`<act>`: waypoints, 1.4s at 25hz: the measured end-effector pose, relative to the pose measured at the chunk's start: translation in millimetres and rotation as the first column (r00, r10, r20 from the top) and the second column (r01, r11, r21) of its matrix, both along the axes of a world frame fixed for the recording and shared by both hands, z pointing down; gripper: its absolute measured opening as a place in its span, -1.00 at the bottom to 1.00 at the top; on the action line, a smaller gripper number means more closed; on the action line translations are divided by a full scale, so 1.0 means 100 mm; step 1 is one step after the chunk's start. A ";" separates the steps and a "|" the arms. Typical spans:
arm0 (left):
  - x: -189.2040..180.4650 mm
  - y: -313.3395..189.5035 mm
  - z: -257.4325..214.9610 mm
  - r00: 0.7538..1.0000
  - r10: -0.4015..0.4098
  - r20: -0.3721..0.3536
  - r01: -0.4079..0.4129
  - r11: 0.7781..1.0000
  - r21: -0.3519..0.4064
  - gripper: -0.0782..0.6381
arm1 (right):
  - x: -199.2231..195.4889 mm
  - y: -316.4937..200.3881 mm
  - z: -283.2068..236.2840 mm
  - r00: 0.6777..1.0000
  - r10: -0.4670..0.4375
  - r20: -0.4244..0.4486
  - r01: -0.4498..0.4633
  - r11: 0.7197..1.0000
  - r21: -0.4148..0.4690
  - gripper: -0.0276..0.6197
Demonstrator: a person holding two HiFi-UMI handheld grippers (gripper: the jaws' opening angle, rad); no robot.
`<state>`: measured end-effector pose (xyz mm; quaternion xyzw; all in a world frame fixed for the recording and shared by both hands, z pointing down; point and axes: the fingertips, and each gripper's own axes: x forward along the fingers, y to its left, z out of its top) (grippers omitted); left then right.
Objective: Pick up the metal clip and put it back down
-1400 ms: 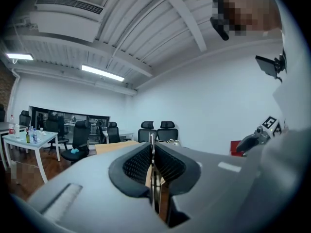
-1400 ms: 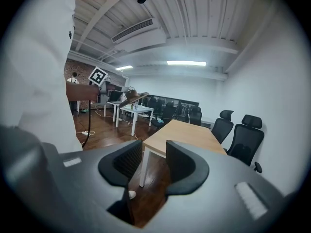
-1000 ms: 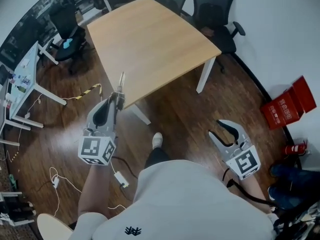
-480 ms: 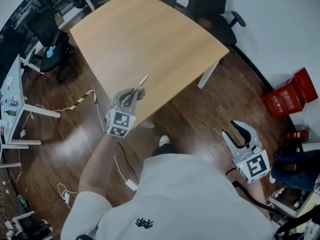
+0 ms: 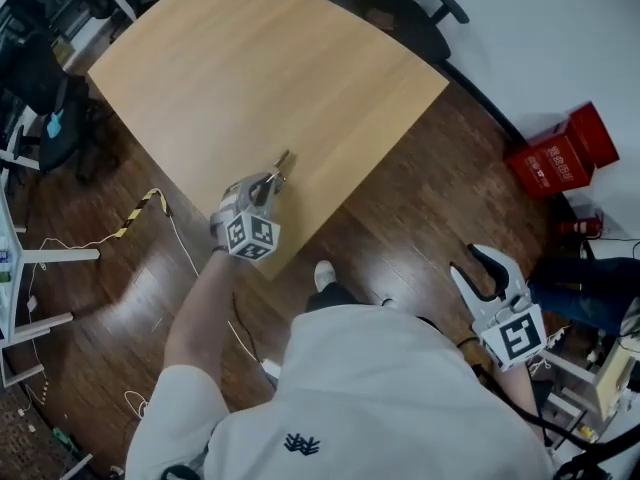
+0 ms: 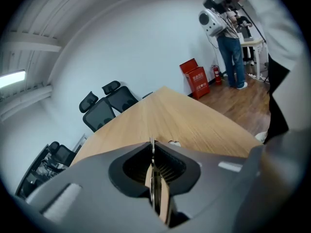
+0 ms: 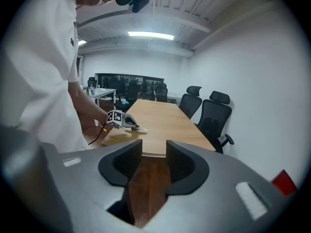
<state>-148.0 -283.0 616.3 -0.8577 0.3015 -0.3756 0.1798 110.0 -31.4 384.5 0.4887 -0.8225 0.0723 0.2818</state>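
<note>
Between the closed jaws of the left gripper [image 5: 266, 183] sits the metal clip [image 5: 282, 159], pinched edge-on. Its thin tip sticks out ahead of the gripper and over the near margin of the wooden table [image 5: 250, 58] just below. The risk, as I judge it, lies in the release. Only a narrow strip of metal is gripped, so the clip may twist or slide as the gripper descends. If the jaws part while the tip is high or angled, it could bounce and skid. The table's edge lies close behind and beside the gripper, so a skid toward the person [image 5: 380, 398] would send it to the floor [image 5: 400, 218]. The right gripper [image 5: 480, 270] hangs well off to the other side, above the floor. Its jaws are apart with nothing between them, too far away to catch anything.
</note>
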 end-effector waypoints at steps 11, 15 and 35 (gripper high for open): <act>0.18 0.13 0.21 0.996 0.083 0.043 -0.084 0.996 0.019 -0.49 | -0.09 0.09 0.05 1.000 -0.003 0.004 0.004 0.996 -0.085 -0.43; 0.18 0.17 0.14 0.995 0.090 0.050 -0.092 0.995 0.031 -0.48 | -0.08 0.16 0.08 1.000 -0.012 0.008 0.013 0.995 -0.096 -0.43; 0.90 2.99 -2.14 0.858 -0.160 -0.488 0.132 0.987 -0.091 -0.49 | 0.85 1.58 0.16 0.964 -0.245 0.106 0.229 0.963 0.143 -0.43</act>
